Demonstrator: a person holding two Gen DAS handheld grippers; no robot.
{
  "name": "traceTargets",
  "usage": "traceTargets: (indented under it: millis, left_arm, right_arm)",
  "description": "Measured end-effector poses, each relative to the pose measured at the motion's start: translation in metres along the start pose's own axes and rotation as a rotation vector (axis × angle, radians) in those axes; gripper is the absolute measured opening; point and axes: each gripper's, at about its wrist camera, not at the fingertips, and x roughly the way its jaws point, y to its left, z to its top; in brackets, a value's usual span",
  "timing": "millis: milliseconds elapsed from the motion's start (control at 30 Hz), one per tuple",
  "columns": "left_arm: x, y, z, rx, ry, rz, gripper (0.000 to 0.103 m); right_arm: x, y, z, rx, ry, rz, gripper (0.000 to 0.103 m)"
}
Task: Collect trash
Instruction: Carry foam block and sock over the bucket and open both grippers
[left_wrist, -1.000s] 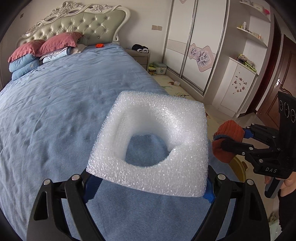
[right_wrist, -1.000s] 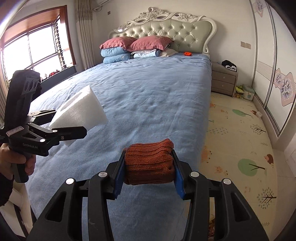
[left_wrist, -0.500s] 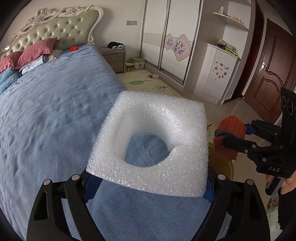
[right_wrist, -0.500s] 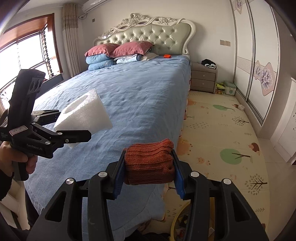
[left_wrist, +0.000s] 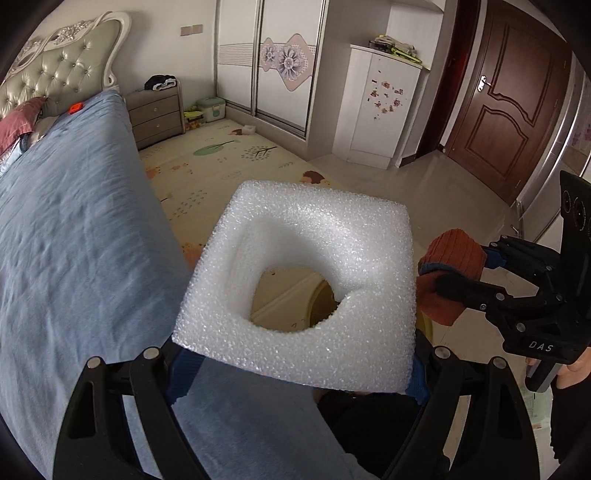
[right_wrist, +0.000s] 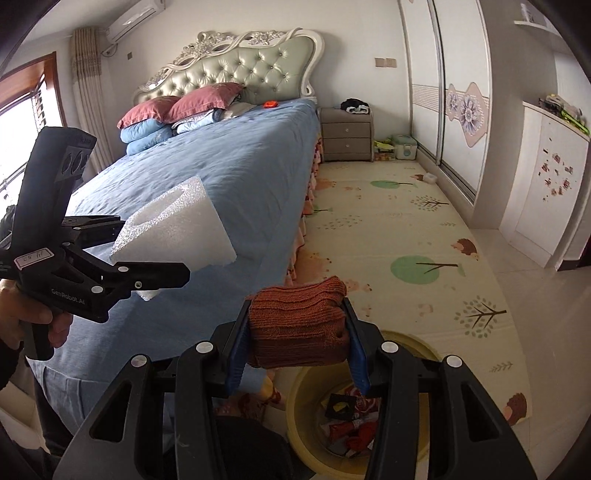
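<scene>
My left gripper (left_wrist: 295, 365) is shut on a white foam block (left_wrist: 299, 295) with a hole through its middle; it also shows in the right wrist view (right_wrist: 173, 232), held over the bed's corner. My right gripper (right_wrist: 297, 354) is shut on a folded rust-brown knitted cloth (right_wrist: 299, 325), also seen in the left wrist view (left_wrist: 450, 273). Below the right gripper a yellow trash bin (right_wrist: 306, 391) stands on the floor with wrappers inside. Its rim shows through the foam's hole (left_wrist: 321, 295).
The blue bed (right_wrist: 236, 177) fills the left, with pillows at the headboard. A patterned play mat (right_wrist: 399, 236) covers the floor. A grey nightstand (right_wrist: 345, 134), white wardrobe (left_wrist: 280, 62), white cabinet (left_wrist: 380, 107) and brown door (left_wrist: 506, 110) line the walls.
Both grippers swung right, off the bed and toward the floor, each keeping its hold. The yellow bin has come into view under the right gripper.
</scene>
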Motion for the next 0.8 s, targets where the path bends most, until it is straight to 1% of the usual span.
traceTargets:
  millis: [100, 200, 367, 433, 533, 600, 800]
  left_arm:
    - [0.019, -0.019, 0.007, 0.022, 0.025, -0.037, 0.086]
    - [0.037, -0.038, 0.014, 0.047, 0.043, -0.055, 0.086]
    - [0.069, -0.057, 0.022, 0.068, 0.093, -0.082, 0.086]
    - [0.081, -0.061, 0.024, 0.058, 0.113, -0.103, 0.086]
    - [0.097, -0.071, 0.029, 0.074, 0.137, -0.109, 0.086]
    - [0.108, -0.076, 0.031, 0.077, 0.160, -0.127, 0.086]
    - [0.137, -0.082, 0.036, 0.051, 0.213, -0.159, 0.086]
  right_arm:
    - [-0.005, -0.023, -0.013, 0.048, 0.014, -0.026, 0.045]
    - [-0.009, -0.039, -0.024, 0.076, 0.022, -0.053, 0.045]
    - [-0.012, -0.066, -0.040, 0.123, 0.041, -0.084, 0.045]
    - [-0.012, -0.073, -0.045, 0.136, 0.049, -0.096, 0.045]
    - [-0.009, -0.083, -0.054, 0.150, 0.068, -0.107, 0.045]
    - [-0.006, -0.088, -0.059, 0.154, 0.080, -0.119, 0.045]
    - [0.007, -0.098, -0.071, 0.166, 0.123, -0.136, 0.045]
